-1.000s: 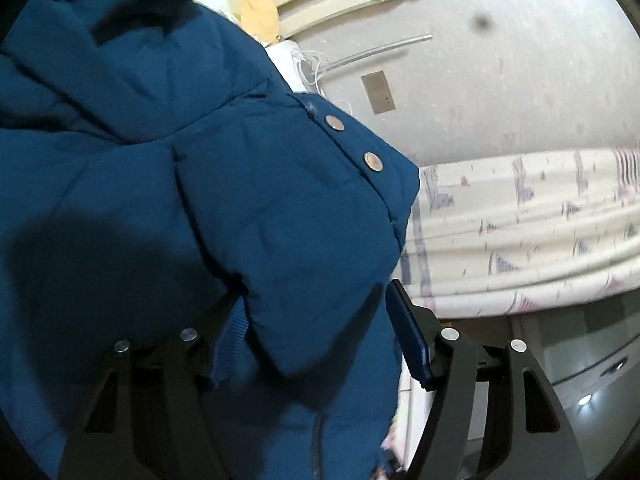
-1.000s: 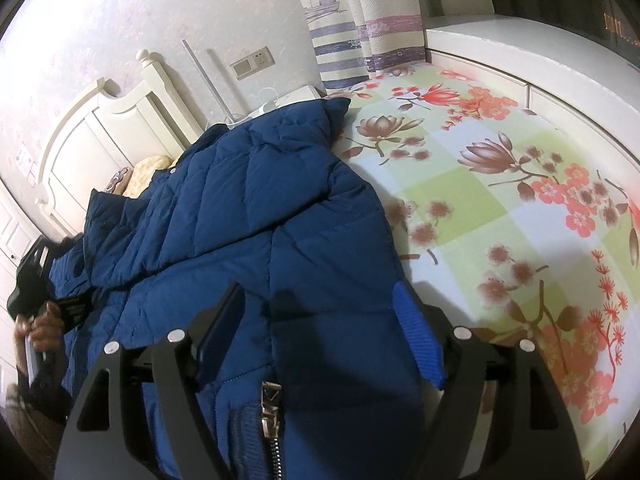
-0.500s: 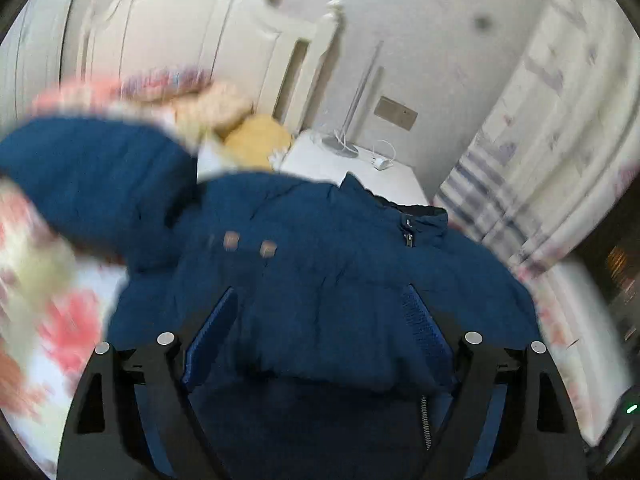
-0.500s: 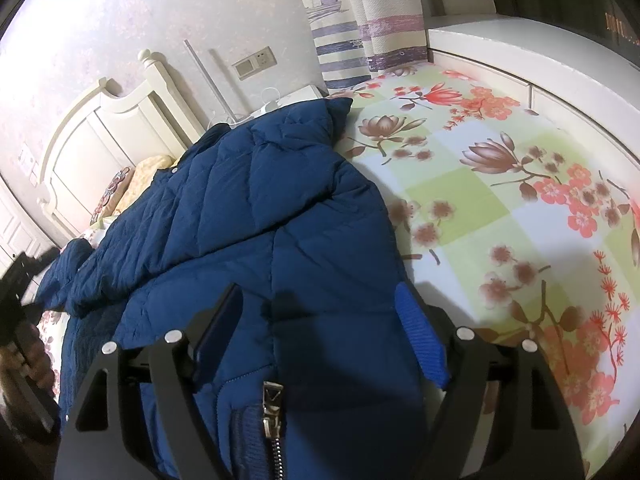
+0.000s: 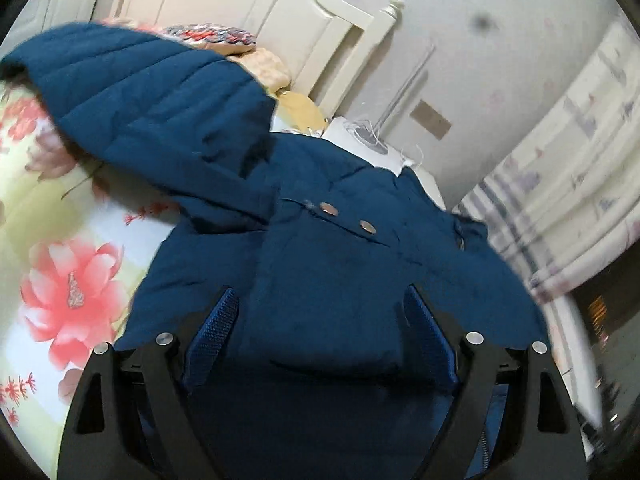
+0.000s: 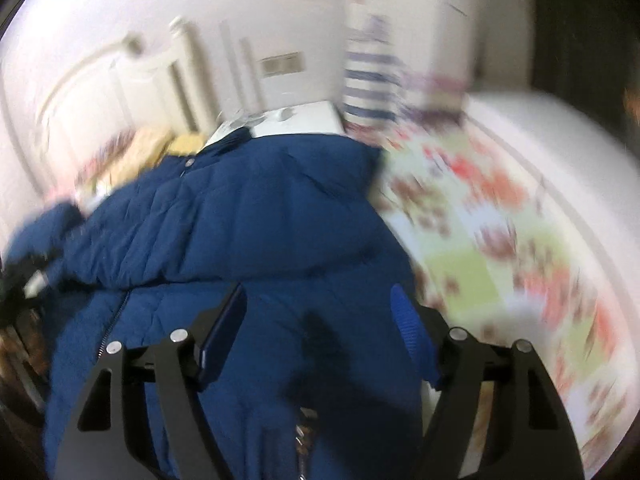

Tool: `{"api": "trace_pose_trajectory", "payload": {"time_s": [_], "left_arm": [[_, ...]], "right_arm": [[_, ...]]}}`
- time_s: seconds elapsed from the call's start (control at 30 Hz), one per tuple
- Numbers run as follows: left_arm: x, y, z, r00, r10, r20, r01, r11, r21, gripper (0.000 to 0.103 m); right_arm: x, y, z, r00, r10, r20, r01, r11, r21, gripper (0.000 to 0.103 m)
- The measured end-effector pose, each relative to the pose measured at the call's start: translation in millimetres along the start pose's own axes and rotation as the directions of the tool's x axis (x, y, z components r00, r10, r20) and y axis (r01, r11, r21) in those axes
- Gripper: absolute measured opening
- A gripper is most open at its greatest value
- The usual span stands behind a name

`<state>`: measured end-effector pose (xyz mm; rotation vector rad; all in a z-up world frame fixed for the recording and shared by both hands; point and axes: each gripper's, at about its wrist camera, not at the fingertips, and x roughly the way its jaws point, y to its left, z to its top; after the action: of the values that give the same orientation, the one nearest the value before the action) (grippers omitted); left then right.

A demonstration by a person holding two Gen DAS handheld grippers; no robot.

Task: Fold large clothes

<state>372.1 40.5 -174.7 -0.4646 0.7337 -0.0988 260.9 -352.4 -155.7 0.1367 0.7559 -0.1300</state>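
bedding with big red and pink flowers on pale green and white squares covers the bed (image 5: 60,216); on it lies the blue padded jacket (image 5: 320,264), spread toward the cream headboard (image 5: 288,12), one quilted sleeve (image 5: 152,104) thrown out to the left side of the left wrist view; two metal snaps (image 5: 348,218) show near the collar; yellow and patterned pillows (image 5: 264,68) sit against the headboard; beside the bed stands a white nightstand (image 6: 296,120), with a wall switch plate (image 6: 282,65) above it and a striped curtain (image 6: 370,84) to its right; the right wrist view is badly smeared by motion. left tongs (image 5: 320,320) are spread wide over the jacket, pads clear of the cloth, gripping nothing; right tongs (image 6: 320,320) hang over the jacket's front near its zipper (image 6: 114,320), jaws closing, the cloth below them and not pinched.
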Motion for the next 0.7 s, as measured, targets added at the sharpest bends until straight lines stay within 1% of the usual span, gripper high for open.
{"api": "trace_pose_trajectory", "payload": {"time_s": [0.07, 0.13, 0.2, 0.23, 0.27, 0.3, 0.33, 0.37, 0.47, 0.5, 0.57, 0.6, 0.63, 0.7], "left_arm": [[-2, 0, -6, 1.000, 0.020, 0.000, -0.020, 0.998, 0.052, 0.082], [0, -2, -6, 0.999, 0.036, -0.011, -0.035, 0.997, 0.075, 0.082], [3, 0, -6, 0.999, 0.041, -0.009, -0.040, 0.997, 0.069, 0.084], [2, 3, -6, 0.999, 0.045, -0.003, -0.045, 0.997, 0.061, 0.084], [1, 5, -6, 0.999, 0.047, 0.002, -0.047, 0.997, 0.055, 0.085], [-1, 5, -6, 0.999, 0.047, 0.011, -0.048, 0.998, 0.052, 0.086], [-5, 4, -6, 0.998, 0.051, 0.024, -0.052, 0.997, 0.053, 0.086], [-8, 2, -6, 0.998, 0.053, 0.037, -0.056, 0.997, 0.058, 0.086], [-12, -7, -8, 0.997, 0.051, 0.065, -0.057, 0.993, 0.107, 0.086], [-12, -10, -8, 0.997, 0.049, 0.063, -0.056, 0.990, 0.128, 0.086], [-9, -15, -9, 0.998, 0.043, 0.051, -0.050, 0.986, 0.157, 0.086], [-8, -17, -9, 0.998, 0.043, 0.046, -0.050, 0.985, 0.164, 0.086], [-7, -17, -9, 0.998, 0.042, 0.042, -0.048, 0.985, 0.166, 0.086], [-1, -16, -8, 0.999, 0.041, 0.016, -0.043, 0.985, 0.165, 0.086]], "right_arm": [[13, 23, 15, 1.000, -0.012, -0.011, 0.011, 0.996, -0.092, 0.075], [31, 42, 25, 1.000, -0.009, -0.018, 0.006, 0.990, -0.139, 0.075], [63, 51, 30, 0.998, -0.008, -0.061, -0.001, 0.989, -0.151, 0.075], [75, 52, 29, 0.996, -0.030, -0.084, 0.017, 0.987, -0.157, 0.077], [89, 48, 26, 0.992, -0.067, -0.108, 0.049, 0.986, -0.162, 0.084], [97, 31, 29, 0.989, -0.042, -0.143, 0.030, 0.996, -0.079, 0.089], [95, 21, 32, 0.988, -0.036, -0.147, 0.033, 0.999, -0.024, 0.088], [94, 10, 34, 0.988, -0.048, -0.149, 0.050, 0.999, 0.009, 0.088], [94, 2, 33, 0.988, -0.037, -0.151, 0.038, 0.999, 0.008, 0.088], [93, 5, 35, 0.985, -0.054, -0.166, 0.051, 0.998, -0.023, 0.088], [85, 8, 41, 0.982, -0.062, -0.176, 0.059, 0.998, -0.026, 0.086], [79, 12, 48, 0.987, -0.054, -0.155, 0.052, 0.999, -0.014, 0.086], [67, 15, 59, 0.995, -0.033, -0.098, 0.032, 0.999, -0.011, 0.087], [63, 26, 73, 0.998, -0.036, -0.045, 0.034, 0.998, -0.045, 0.088]]}}
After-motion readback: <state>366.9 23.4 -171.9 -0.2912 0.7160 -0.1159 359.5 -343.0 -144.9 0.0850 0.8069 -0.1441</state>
